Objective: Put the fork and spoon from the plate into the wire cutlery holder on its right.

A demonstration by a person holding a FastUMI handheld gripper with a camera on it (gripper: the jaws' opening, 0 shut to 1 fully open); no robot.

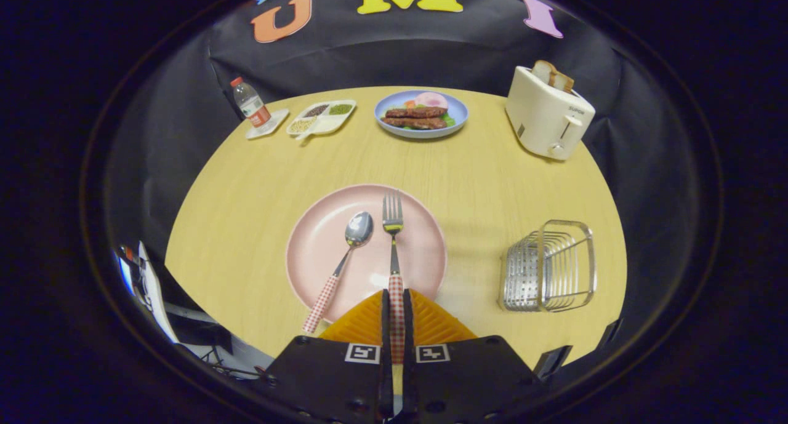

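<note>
Gripper [397, 307] clamped on the fork [393, 239] by its checked handle, fingers nearly together. Fork tines over the pink plate [425, 252], beside the spoon [345, 258]; wire cutlery holder [548, 267] well to the right.

A round light-wood table [258, 184] carries the things; a pink plate [320, 239] lies near its near edge; a wire cutlery holder [548, 267] stands toward the right edge; along the far edge sit a water bottle [249, 103] on a coaster [271, 124], a divided tray [321, 117], a blue food plate [421, 113] and a toaster [546, 113].
</note>
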